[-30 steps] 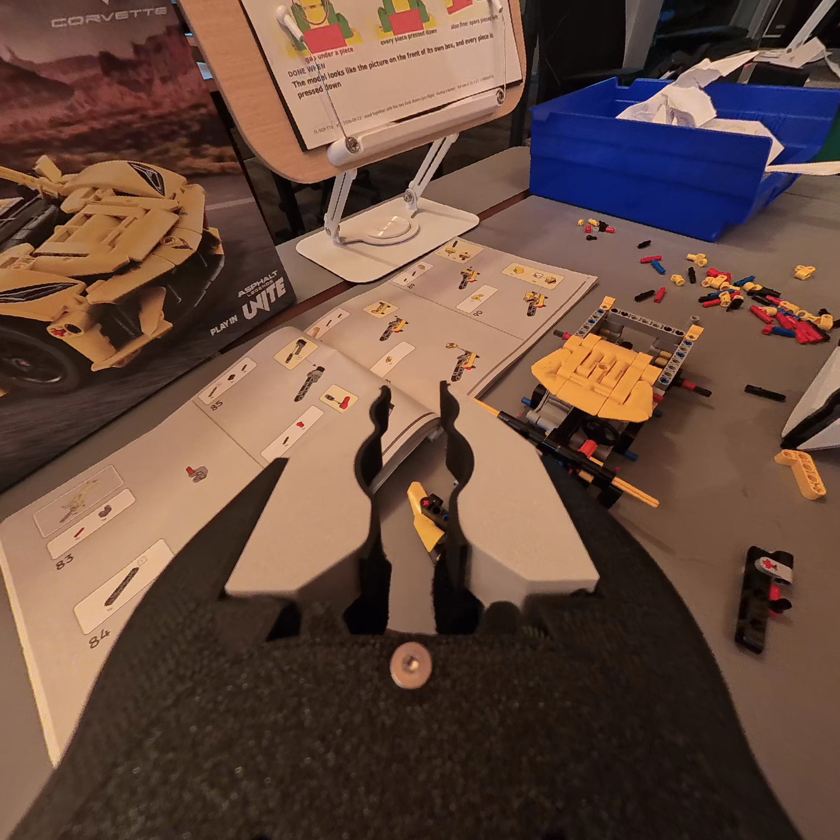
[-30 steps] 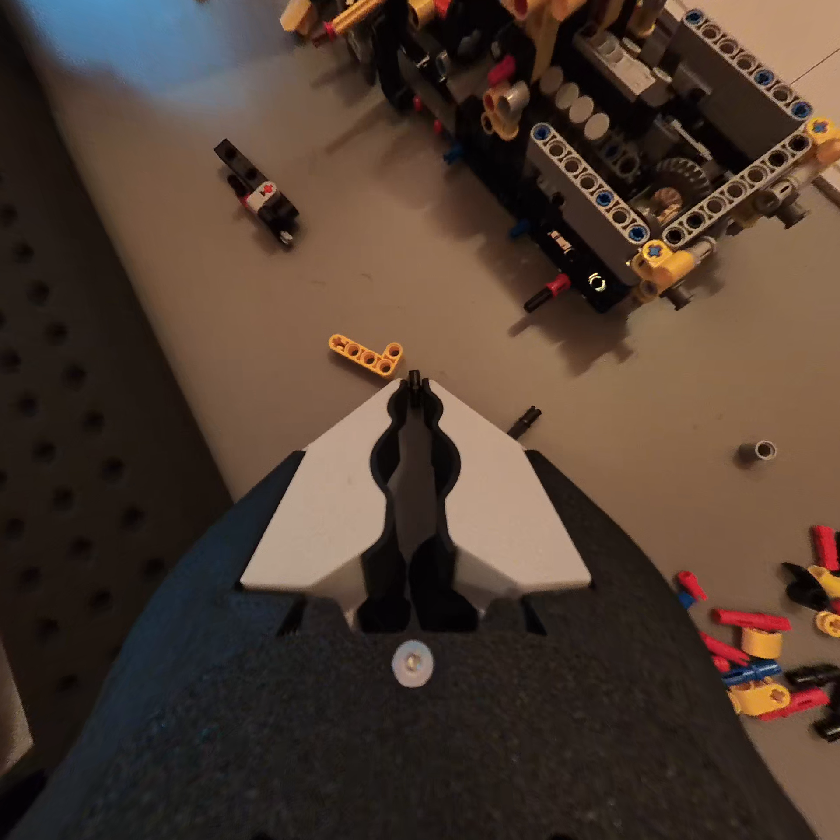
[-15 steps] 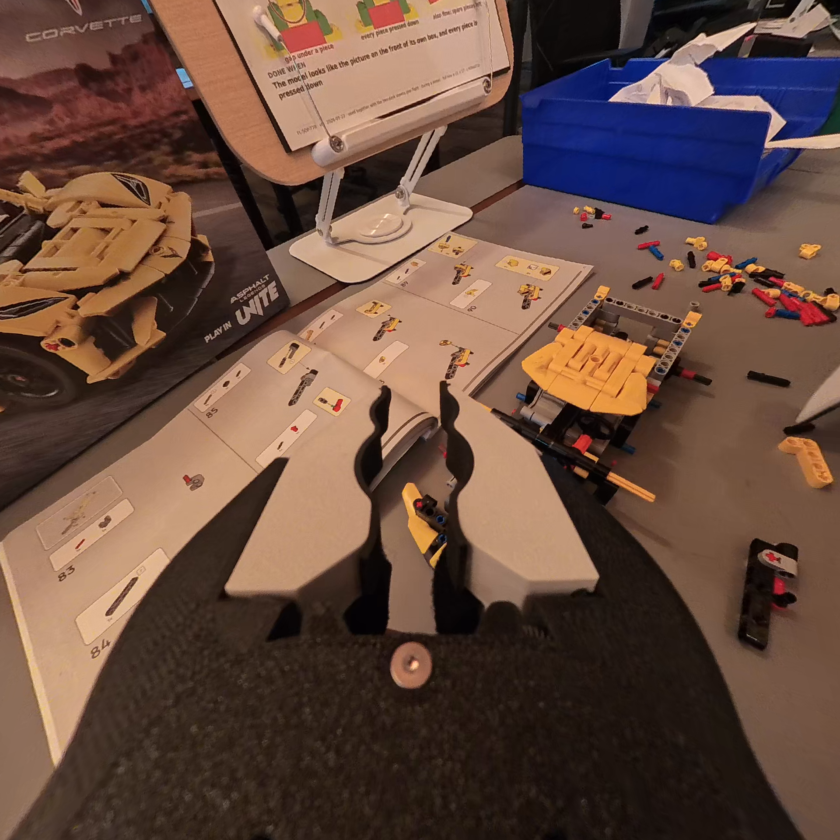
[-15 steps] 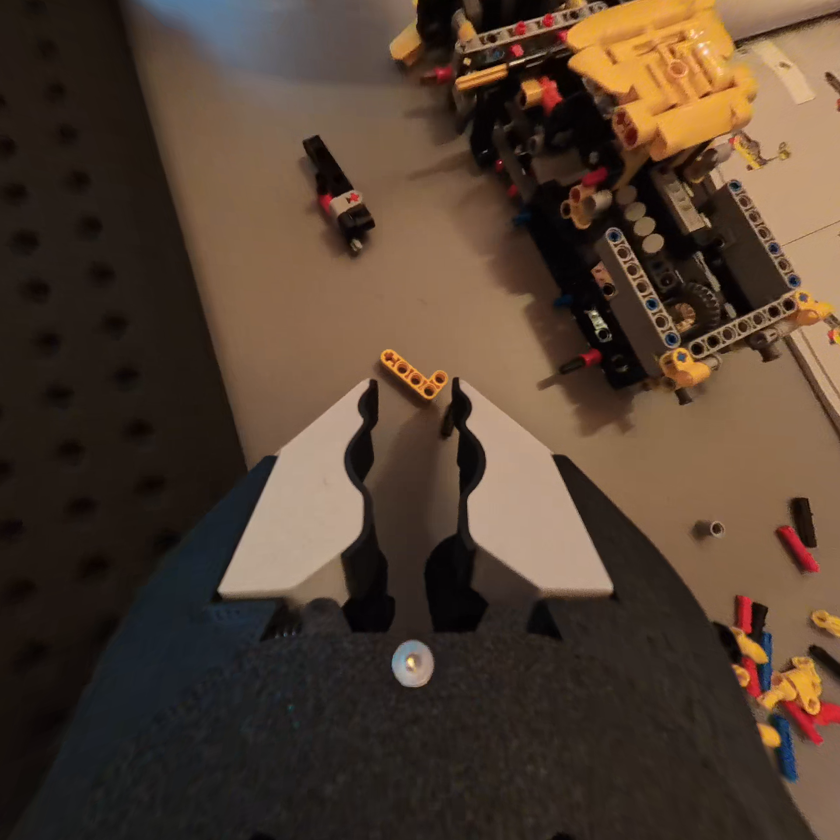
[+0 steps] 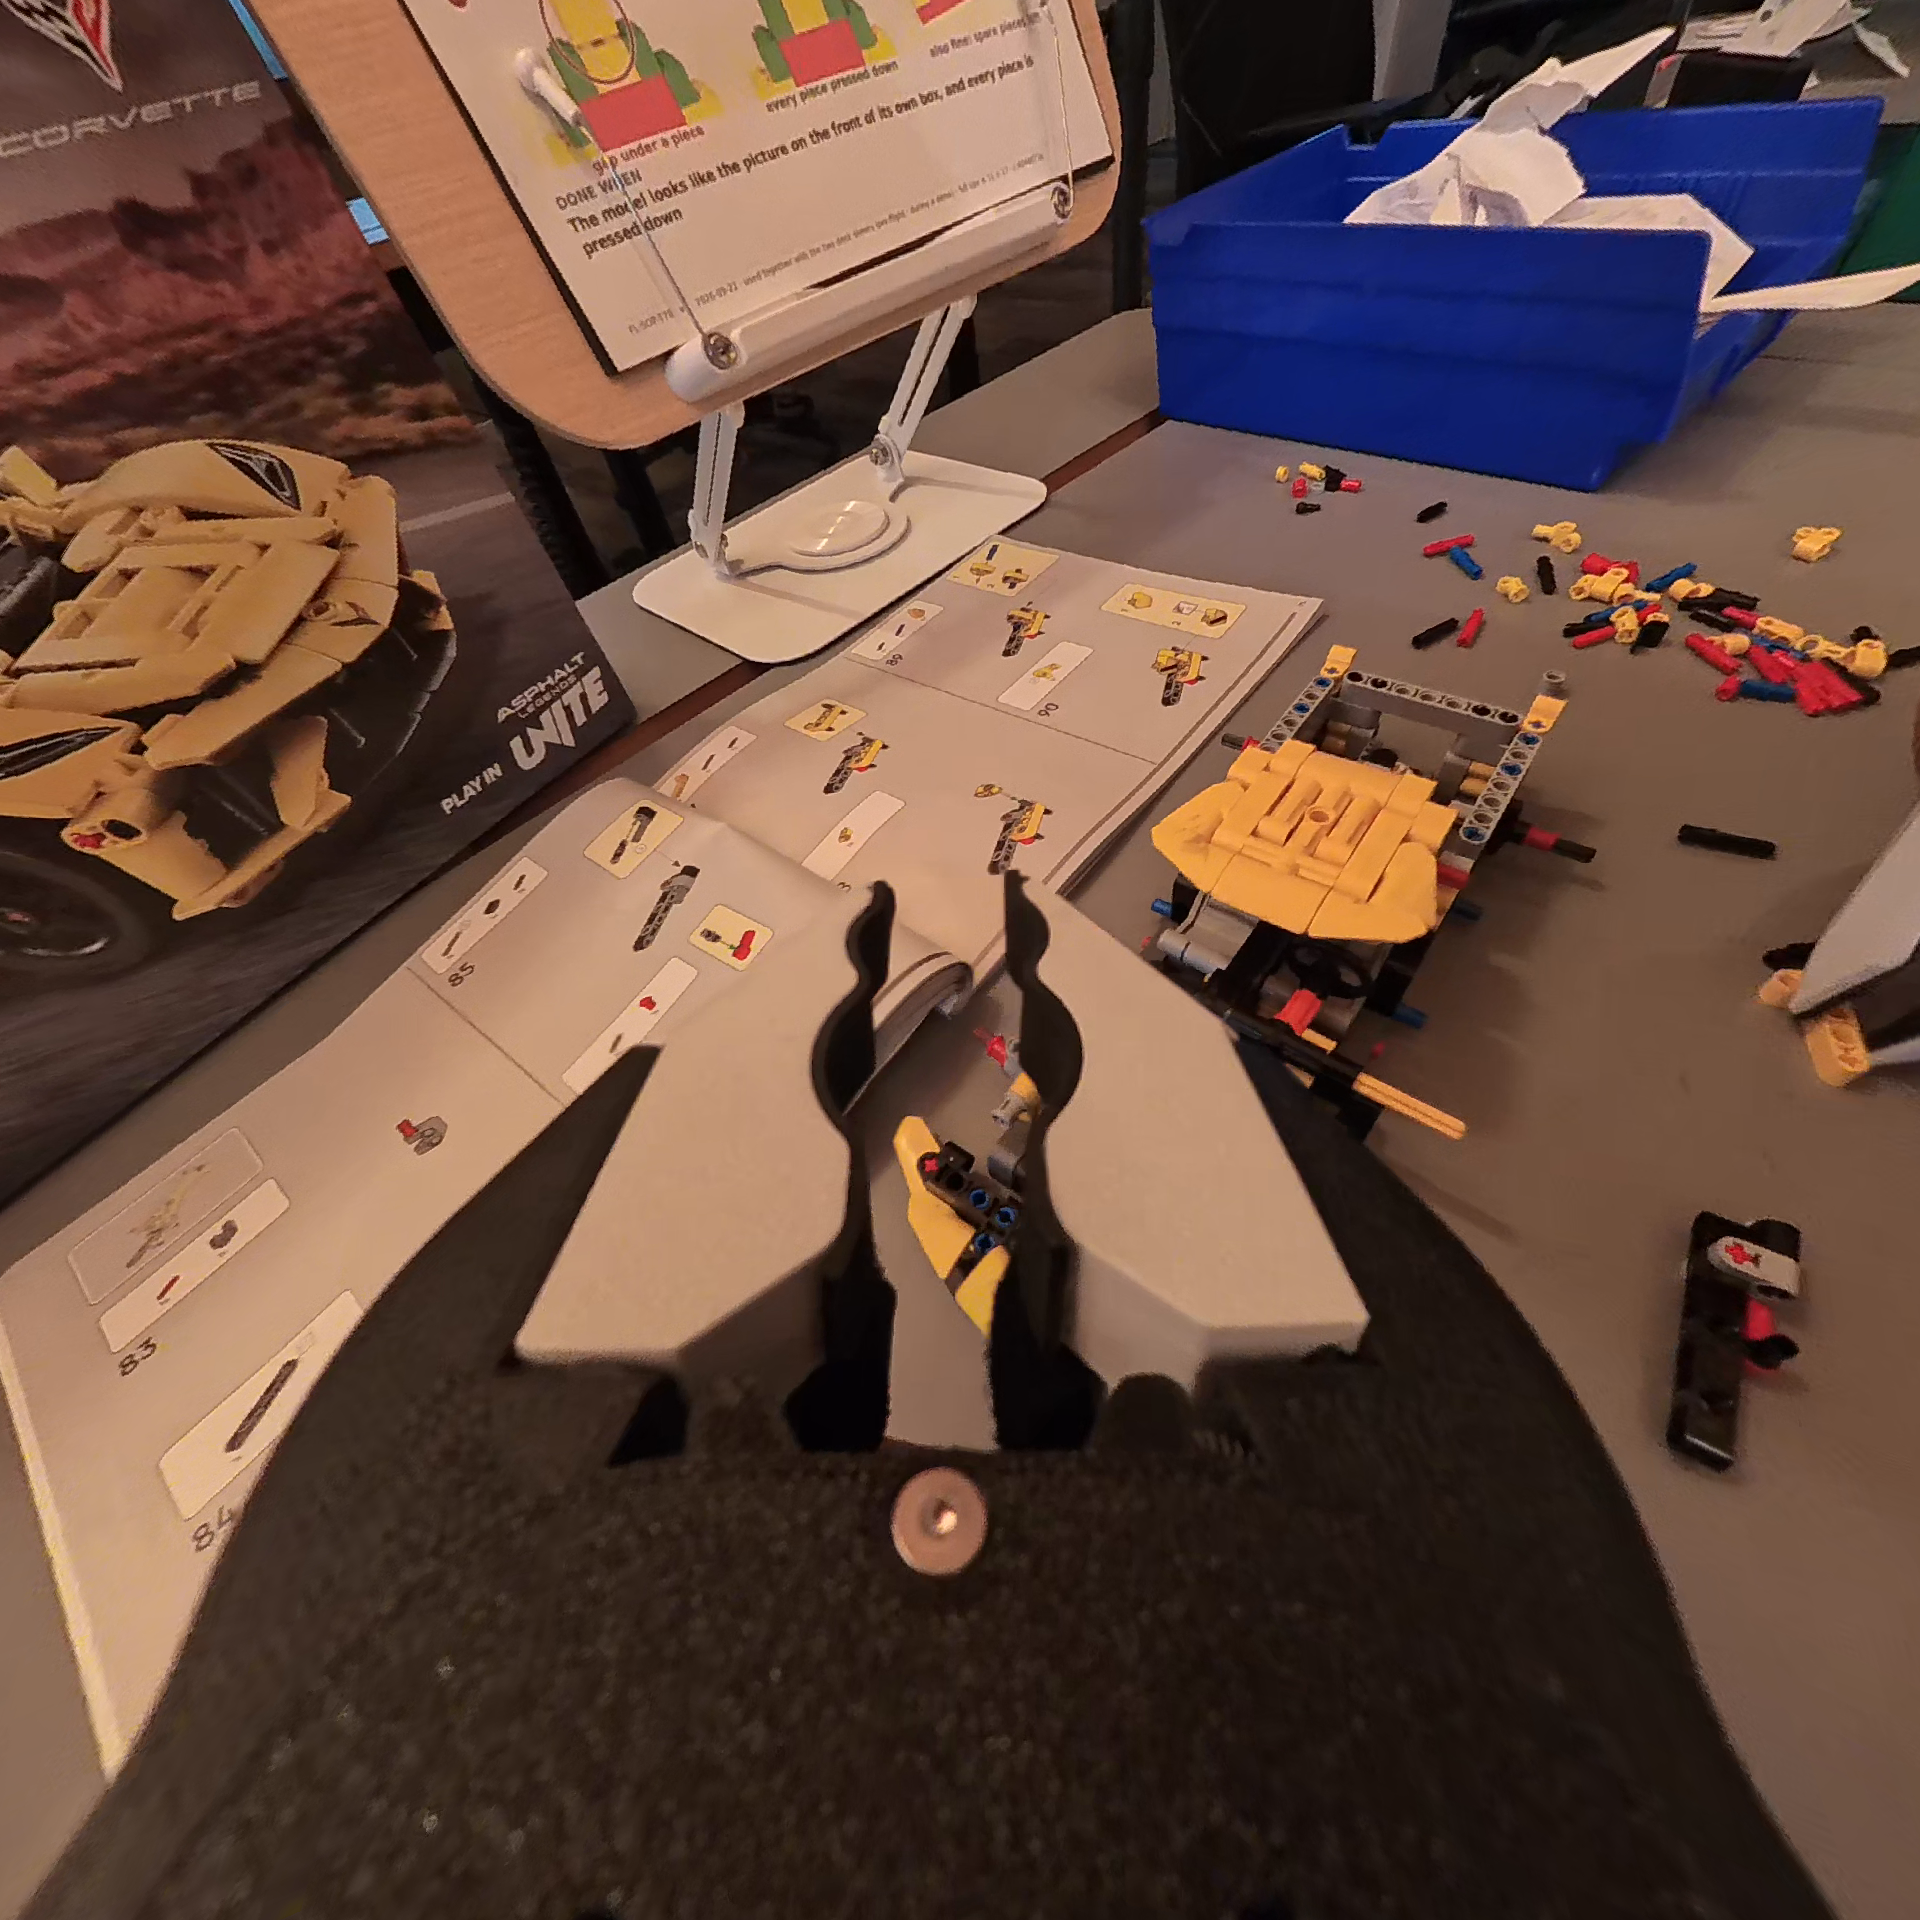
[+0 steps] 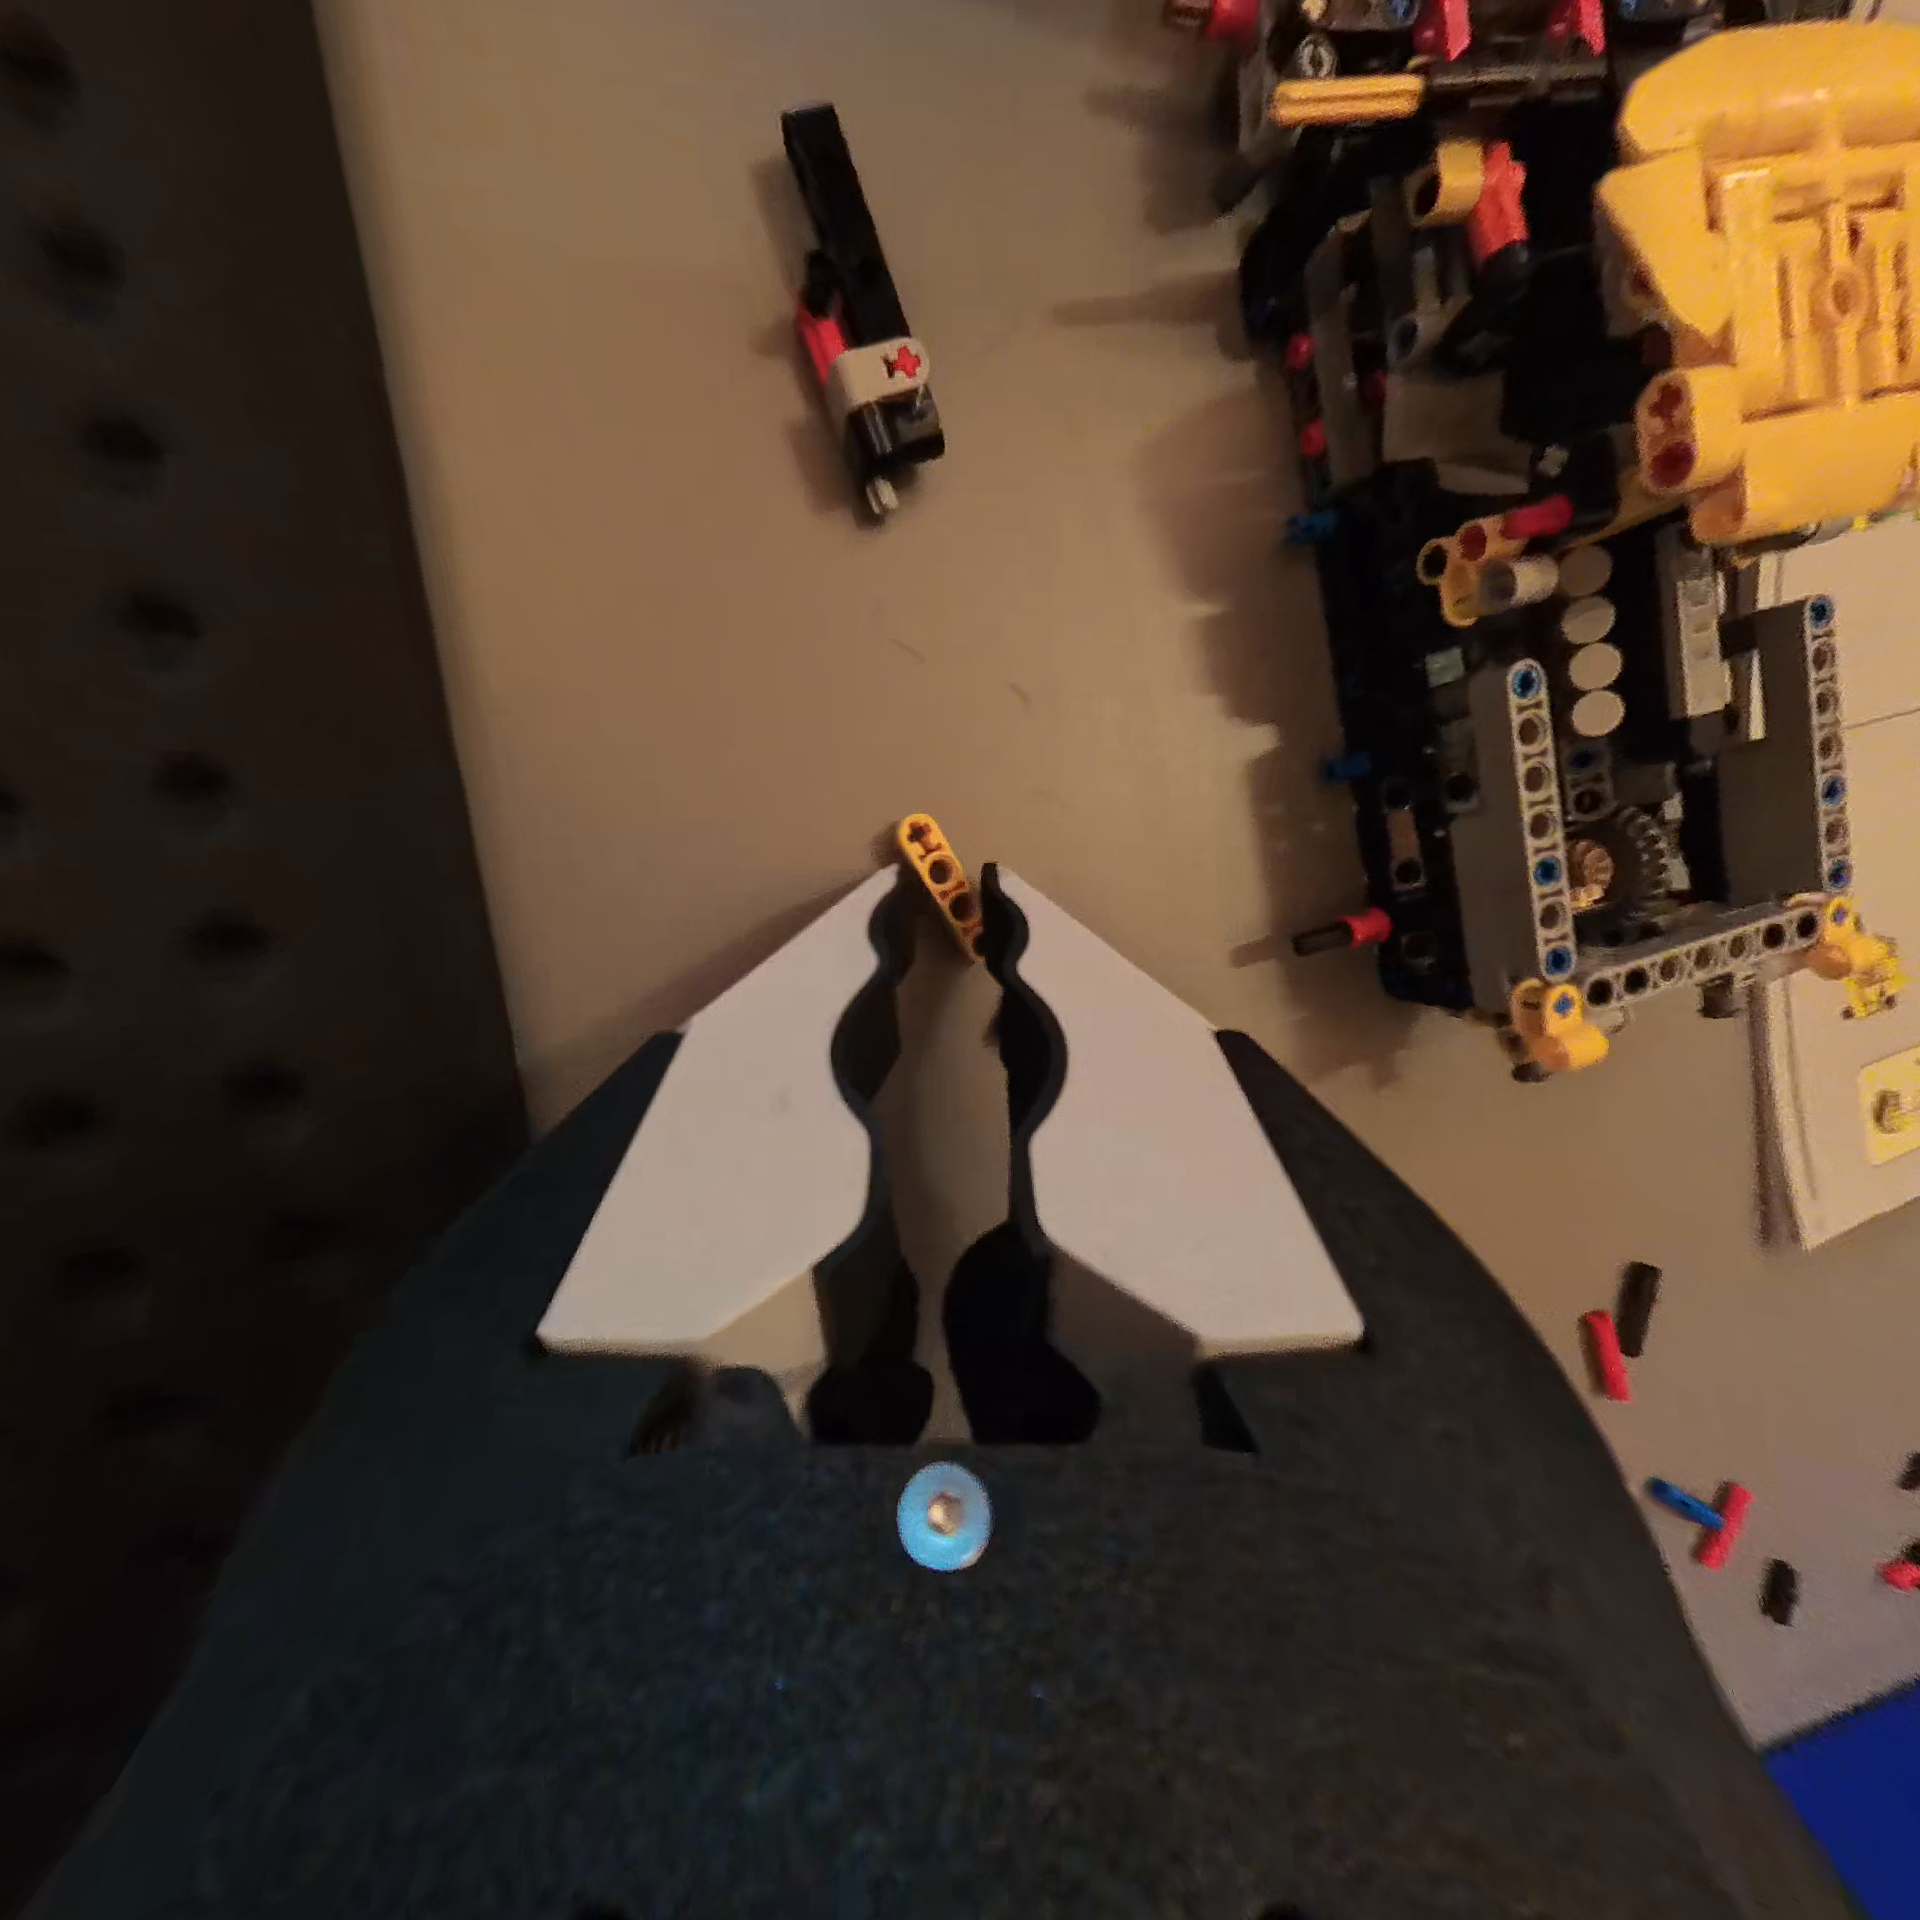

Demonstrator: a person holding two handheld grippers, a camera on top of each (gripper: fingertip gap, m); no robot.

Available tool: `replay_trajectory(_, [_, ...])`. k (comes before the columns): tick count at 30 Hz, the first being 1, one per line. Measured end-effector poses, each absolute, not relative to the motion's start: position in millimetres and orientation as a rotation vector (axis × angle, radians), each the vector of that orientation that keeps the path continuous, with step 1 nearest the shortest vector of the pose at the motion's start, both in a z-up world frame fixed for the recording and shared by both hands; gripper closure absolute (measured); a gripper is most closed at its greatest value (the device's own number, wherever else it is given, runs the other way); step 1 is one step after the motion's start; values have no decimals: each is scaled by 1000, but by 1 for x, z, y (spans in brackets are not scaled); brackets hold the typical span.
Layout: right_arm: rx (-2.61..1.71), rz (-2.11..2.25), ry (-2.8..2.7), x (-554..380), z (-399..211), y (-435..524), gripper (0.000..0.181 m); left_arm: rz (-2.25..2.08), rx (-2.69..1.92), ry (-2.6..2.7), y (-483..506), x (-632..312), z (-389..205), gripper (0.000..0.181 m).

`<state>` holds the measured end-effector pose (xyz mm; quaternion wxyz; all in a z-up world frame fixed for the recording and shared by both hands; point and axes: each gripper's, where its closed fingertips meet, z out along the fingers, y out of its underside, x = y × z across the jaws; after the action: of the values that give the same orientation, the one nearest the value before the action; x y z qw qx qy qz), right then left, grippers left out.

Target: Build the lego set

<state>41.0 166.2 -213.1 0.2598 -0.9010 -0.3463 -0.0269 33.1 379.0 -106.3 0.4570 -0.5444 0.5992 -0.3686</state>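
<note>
Step in hand: part pickup for the build. The right gripper (image 6: 940, 883) has its jaws nearly closed on a small yellow L-shaped beam (image 6: 943, 885), pinched at the very fingertips, one arm of the beam sticking out past the tips and tilted. The beam sits just right of the half-built car (image 5: 1340, 873) in the left wrist view, near its open grey frame end. Whether the beam is already off the table (image 6: 675, 675) cannot be told.

The left gripper (image 5: 940, 894) is wide open and holds nothing. It hovers over a small yellow-and-black sub-assembly (image 5: 956, 1195) that lies on the table between its fingers, at the nose side of the car, close to the instruction booklet (image 5: 623, 935). A black sub-assembly with a grey and red end (image 5: 1730, 1340) lies apart, on the near right of the car. Loose pins (image 5: 1714, 634) lie scattered beyond the car's frame end, in front of the blue bin (image 5: 1455, 332). The set box (image 5: 208, 623) and a document stand (image 5: 831, 520) sit beyond the booklet.

Next move, as a guess: lift the beam cleanly, check the grip is firm since only the tips have it, then carry it to the car or to the sub-assembly under the left gripper. A tip pinch on a tilted beam could let it twist or slip.

Versus half a second ago: the right gripper's jaws were wide apart with the beam flat on the table just ahead of them; now they have closed in on it and the beam stands on edge. The left gripper has stayed open over the same sub-assembly, view shifted only slightly.
</note>
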Motion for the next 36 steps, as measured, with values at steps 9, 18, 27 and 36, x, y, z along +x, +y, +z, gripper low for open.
replay_trajectory(9, [-1977, 280, -490, 33, -110, 238, 174, -1338, -1231, 1560, 328, 30, -87, 160])
replay_trajectory(18, [-1045, 1370, 11, 39, -7, 275, 175, -1838, -1062, 1493, 277, 14, -42, 159])
replay_trajectory(27, [-1165, 1299, -82, 11, -24, 284, 176, -1823, -1099, 1466, 264, 22, -43, 151])
replay_trajectory(36, [-1266, 1202, -130, 9, -36, 280, 175, -1858, -1079, 1496, 267, 16, -41, 166])
